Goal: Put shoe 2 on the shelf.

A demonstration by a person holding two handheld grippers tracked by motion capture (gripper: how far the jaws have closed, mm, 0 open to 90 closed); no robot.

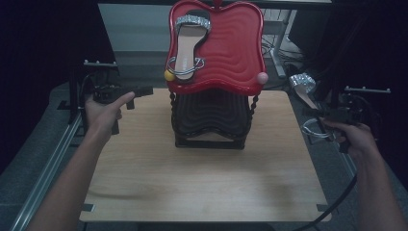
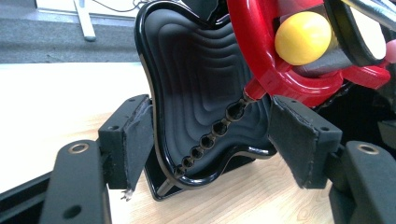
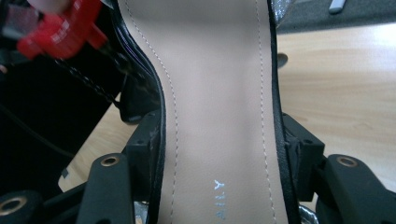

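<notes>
A two-tier rack stands on the table with a red tray above a black tray. One silver-strapped sandal lies on the red tray's left half. My right gripper is past the table's right edge, shut on a second sandal. In the right gripper view its beige insole sits pinched between the jaws of my right gripper. My left gripper hovers left of the rack, open with nothing in it. In the left gripper view, the left gripper faces the black tray.
A yellow ball and a pink ball cap the red tray's front corners; the yellow ball is close to my left gripper. The wooden table stretches in front of the rack. Metal rails run along both sides.
</notes>
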